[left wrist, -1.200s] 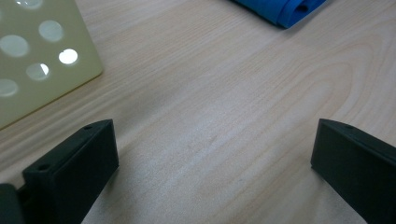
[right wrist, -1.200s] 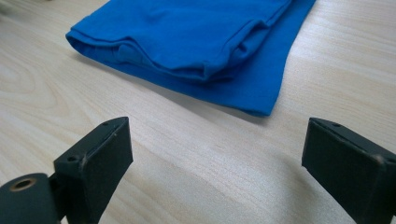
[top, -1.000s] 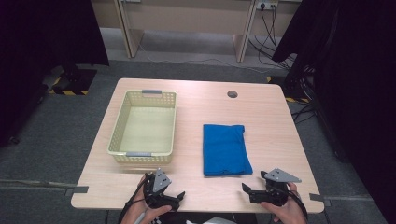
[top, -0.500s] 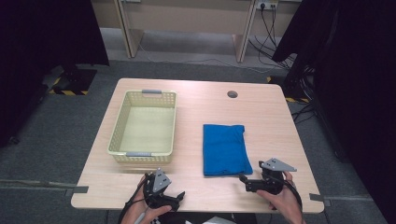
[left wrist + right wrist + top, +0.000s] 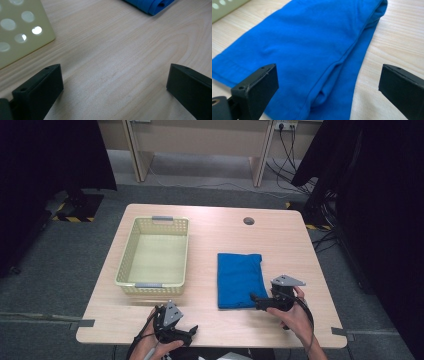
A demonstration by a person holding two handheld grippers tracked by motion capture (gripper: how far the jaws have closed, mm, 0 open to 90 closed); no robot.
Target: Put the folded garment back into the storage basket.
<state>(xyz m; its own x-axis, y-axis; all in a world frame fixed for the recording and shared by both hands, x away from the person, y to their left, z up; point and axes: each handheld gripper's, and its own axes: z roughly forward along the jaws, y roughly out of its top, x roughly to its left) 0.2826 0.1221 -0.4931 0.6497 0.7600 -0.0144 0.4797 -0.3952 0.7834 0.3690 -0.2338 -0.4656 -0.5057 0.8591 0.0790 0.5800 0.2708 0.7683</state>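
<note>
Nearest the table's front edge, the left gripper [image 5: 187, 332] rests at about seven o'clock with its jaws wide apart over bare wood, nothing between them. At about five o'clock the right gripper [image 5: 254, 298] points at the near right corner of the folded blue cloth [image 5: 239, 279], its jaws having just been opening and now spread wide with nothing clamped. The cloth lies flat right of centre; farther left, at ten o'clock, sits the pale yellow basket [image 5: 127, 262].
</note>
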